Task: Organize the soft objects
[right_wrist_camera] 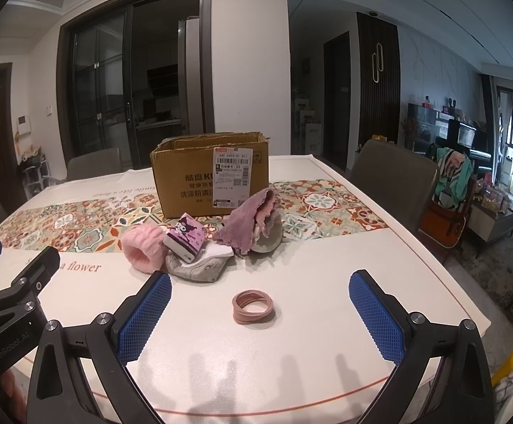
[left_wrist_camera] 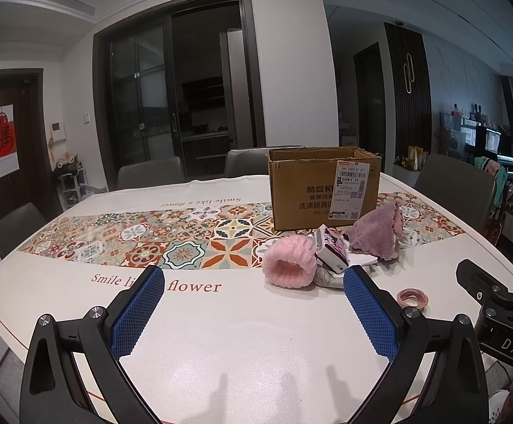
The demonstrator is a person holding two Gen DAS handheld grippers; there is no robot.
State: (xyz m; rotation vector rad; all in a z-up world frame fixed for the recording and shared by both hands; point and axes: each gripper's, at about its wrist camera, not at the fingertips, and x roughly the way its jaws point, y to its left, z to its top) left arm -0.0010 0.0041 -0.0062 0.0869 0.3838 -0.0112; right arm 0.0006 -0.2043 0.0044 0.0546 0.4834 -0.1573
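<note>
Directly ahead of the wide-open, empty right tool (right_wrist_camera: pixel 260 305), the pink coiled elastic hair-band stack (right_wrist_camera: pixel 253 306) is seen flat on the white bench (right_wrist_camera: pixel 327 353), nearer it than the equally open, empty left tool (left_wrist_camera: pixel 252 302).

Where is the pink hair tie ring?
In the right wrist view the pink hair tie ring lies flat on the white table, alone, between the open right tongs and in front of the grey sock.

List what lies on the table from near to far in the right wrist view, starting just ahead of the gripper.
Pink hair ties → grey sock → pink fluffy band → cardboard box.
</note>
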